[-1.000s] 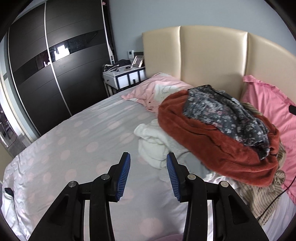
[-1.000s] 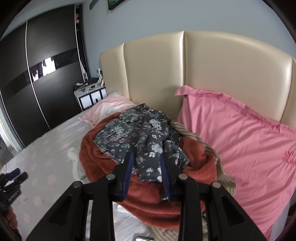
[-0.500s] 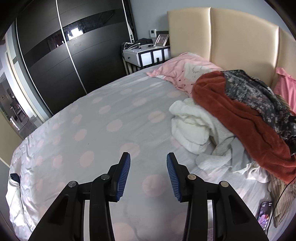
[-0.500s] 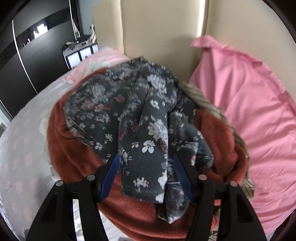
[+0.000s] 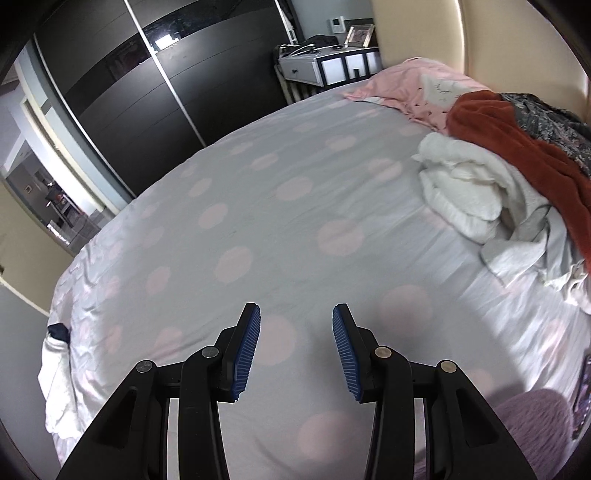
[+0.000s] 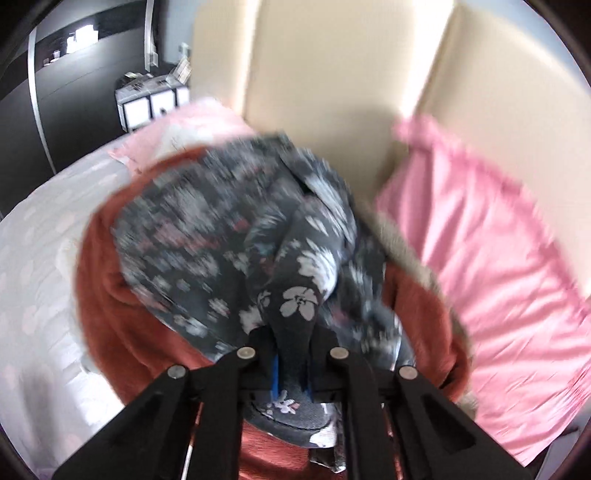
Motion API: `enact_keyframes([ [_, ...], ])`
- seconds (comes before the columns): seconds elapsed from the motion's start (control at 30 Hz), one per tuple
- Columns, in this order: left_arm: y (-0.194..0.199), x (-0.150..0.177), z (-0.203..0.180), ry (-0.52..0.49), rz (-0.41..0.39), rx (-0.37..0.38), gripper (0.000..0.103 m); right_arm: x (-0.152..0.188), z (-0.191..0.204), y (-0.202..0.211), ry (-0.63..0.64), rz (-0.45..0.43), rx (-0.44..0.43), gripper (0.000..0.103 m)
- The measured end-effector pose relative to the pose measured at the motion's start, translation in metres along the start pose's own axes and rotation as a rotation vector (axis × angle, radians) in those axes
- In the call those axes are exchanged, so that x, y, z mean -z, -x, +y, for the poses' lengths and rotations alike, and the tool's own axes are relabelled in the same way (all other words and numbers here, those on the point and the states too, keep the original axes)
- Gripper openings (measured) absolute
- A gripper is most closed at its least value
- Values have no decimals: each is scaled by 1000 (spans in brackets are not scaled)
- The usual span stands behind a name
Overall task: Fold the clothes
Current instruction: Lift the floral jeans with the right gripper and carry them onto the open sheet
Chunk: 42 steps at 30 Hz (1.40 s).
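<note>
Dark wardrobe (image 5: 155, 92), white nightstand (image 5: 328, 68), possibly a phone (image 5: 583, 391).

No text, label, brand, number or sign can be read in either view. The pink garment (image 5: 424, 86) on the bed carries a small printed motif, too small to tell whether it holds letters. The framed picture (image 5: 360, 35) on the bedside cabinet (image 5: 328, 66) is too small and blurred to read, and the right wrist view is motion-blurred.
</note>
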<state>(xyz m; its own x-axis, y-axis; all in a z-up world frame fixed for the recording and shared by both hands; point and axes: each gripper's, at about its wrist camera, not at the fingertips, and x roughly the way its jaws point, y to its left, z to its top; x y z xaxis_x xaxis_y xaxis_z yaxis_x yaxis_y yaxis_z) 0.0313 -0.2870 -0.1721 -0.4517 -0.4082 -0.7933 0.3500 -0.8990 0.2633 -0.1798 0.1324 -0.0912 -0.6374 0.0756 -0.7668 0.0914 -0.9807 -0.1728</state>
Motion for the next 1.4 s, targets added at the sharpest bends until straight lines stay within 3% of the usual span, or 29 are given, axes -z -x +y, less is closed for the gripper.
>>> enact_keyframes([
  [0.13,19,9,40,69,-31,-32,43,-22,40,55,71,-81,-73,8],
  [0.37,66,37,102,134,-113,-89,43,-30,183,166,286,-203,-306,7],
  [0.53,96,69,159,216,-142,-140,43,-9,289,236,399,-208,-530,6],
  [0.67,113,101,204,276,-137,-202,43,40,375,290,528,-201,-760,6],
  [0.77,117,127,234,318,-101,-246,43,87,429,306,603,-151,-845,6],
  [0.9,115,158,258,343,-59,-249,43,144,478,267,652,108,-919,11],
  [0.93,112,163,260,342,-50,-250,43,160,485,253,670,171,-934,11],
  [1.03,102,172,262,338,-25,-238,43,183,484,232,699,251,-955,13],
  [1.17,83,167,246,313,-14,-167,43,188,467,211,650,315,-962,21],
  [1.3,67,154,224,257,-19,-97,43,177,446,201,590,338,-994,51],
  [1.4,56,142,206,203,-23,-79,43,168,428,195,548,342,-1026,58],
])
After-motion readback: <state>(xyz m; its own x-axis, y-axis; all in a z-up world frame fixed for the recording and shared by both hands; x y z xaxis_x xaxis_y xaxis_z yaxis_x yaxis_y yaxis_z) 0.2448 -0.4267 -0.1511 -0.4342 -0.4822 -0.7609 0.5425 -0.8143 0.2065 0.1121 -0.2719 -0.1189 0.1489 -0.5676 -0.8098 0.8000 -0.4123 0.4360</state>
